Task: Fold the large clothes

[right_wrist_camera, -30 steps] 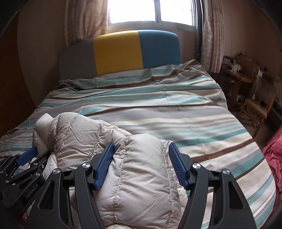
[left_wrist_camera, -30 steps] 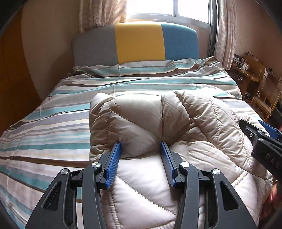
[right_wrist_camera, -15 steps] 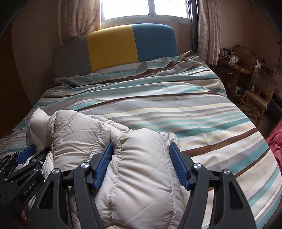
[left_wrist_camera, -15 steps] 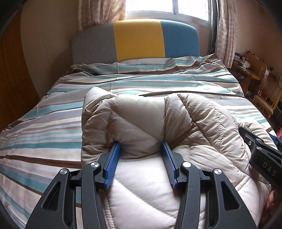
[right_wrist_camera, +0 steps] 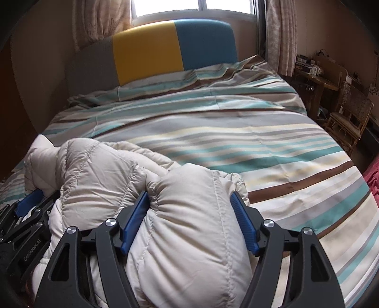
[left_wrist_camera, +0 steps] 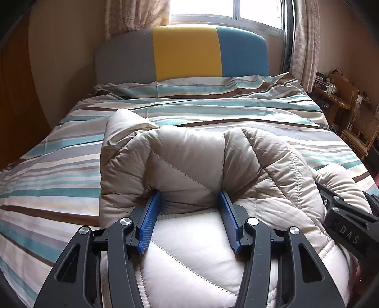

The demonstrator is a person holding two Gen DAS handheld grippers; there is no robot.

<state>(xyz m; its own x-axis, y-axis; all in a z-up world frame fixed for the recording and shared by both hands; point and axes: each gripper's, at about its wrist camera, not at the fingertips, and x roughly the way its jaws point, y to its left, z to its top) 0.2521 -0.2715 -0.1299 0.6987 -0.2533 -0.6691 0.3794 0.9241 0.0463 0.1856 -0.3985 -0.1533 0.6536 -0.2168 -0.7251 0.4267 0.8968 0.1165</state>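
Left gripper (left_wrist_camera: 190, 208), black with blue pads (left_wrist_camera: 149, 219): closed on a thick fold of beige quilted puffer jacket (left_wrist_camera: 189, 165), padding bulging up between and over both pads, jaws lately easing apart yet pads pressing the fabric on either side. Pointed steeply down toward striped bedding (left_wrist_camera: 59, 165).

Right gripper (right_wrist_camera: 190, 213): set wider, gripping another puffy fold of the same jacket (right_wrist_camera: 189, 201), jaws likewise lately widening; left pad sunk into a crease, right pad against the fold's outer edge. Tilted downward too.

Jacket: bunched in a rounded heap near the foot of the bed, resting on the striped cover, held at two spots side by side. Each gripper visible at the edge of the other's view, close beside it.

Farther off: headboard (left_wrist_camera: 184, 52) in grey, yellow and blue panels; bright window (left_wrist_camera: 225, 11) with curtains; wooden chair (right_wrist_camera: 348, 113) beside the bed.
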